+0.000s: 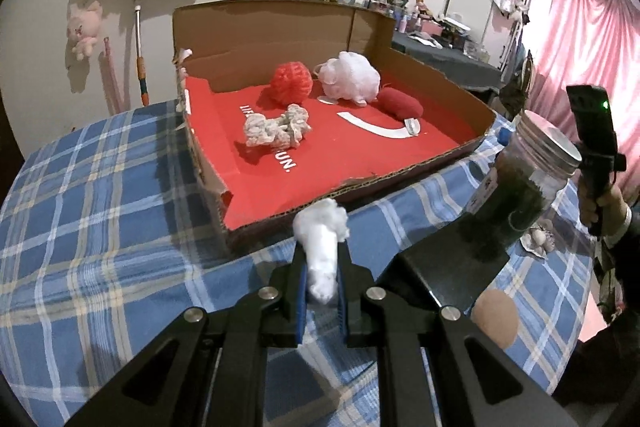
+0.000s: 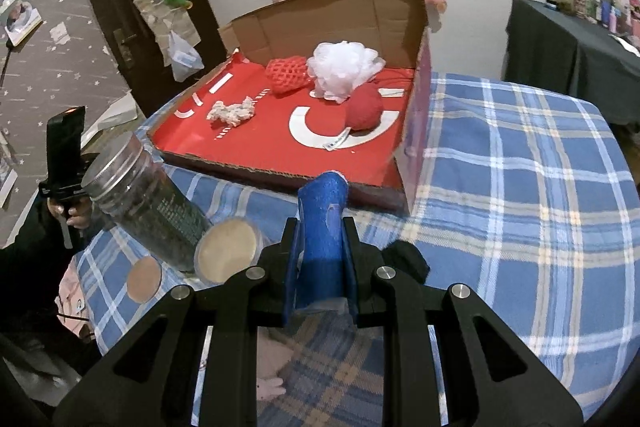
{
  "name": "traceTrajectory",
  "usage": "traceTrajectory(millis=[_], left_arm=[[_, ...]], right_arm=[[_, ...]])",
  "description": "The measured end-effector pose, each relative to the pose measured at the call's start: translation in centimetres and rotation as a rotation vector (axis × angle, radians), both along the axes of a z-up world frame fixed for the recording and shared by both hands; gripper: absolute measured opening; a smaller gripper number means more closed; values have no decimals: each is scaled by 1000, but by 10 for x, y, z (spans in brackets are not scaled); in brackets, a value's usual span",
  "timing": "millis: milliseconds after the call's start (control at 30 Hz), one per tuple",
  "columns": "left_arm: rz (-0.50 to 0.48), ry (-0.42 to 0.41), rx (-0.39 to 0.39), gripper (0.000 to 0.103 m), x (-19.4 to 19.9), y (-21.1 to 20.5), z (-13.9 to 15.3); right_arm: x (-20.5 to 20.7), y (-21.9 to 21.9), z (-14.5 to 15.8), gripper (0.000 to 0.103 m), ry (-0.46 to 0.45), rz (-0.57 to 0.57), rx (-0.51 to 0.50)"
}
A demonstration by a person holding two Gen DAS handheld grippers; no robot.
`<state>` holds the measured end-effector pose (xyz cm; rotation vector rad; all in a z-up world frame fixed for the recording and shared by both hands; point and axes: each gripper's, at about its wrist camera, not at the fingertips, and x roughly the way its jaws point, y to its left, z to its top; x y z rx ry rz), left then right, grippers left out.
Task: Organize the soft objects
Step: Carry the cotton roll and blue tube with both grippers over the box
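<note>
Meanwhile left gripper (image 1: 322, 267) pinches cotton wad (image 1: 322, 243), right gripper (image 2: 322, 239) blue sponge (image 2: 323, 223) (jar (image 2: 148, 203) beside box (image 2: 280, 173)).

Left wrist view: looked forward along the left gripper (image 1: 322, 267), from low over the table (image 1: 100, 227), close to the near edge of the box (image 1: 280, 219).
Right wrist view: looked forward along the right gripper (image 2: 322, 251), close to the box (image 2: 416, 155), from its other side.
Shared: the box, the jar (image 1: 520, 187) (image 2: 144, 203), the table (image 2: 520, 187).
</note>
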<state>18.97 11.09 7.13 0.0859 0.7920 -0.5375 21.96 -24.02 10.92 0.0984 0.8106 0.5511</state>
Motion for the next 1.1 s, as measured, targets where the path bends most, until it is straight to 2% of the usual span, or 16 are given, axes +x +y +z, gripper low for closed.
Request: traceTrajectory(millis=[200,733,1000,1100], left_arm=[[-42,1,8,12,8,-8,2],[-97,1,17,12,35,-28,13],[-69,42,32,13,65,-51,17],[-45,77,73,13,79,-62,14]], right_arm=[[11,4,1,19,15,30,19],[41,22,9,19,39,85,-9],[74,44,7,19,79,39,-112],[88,53,5,19,104,20,-173]])
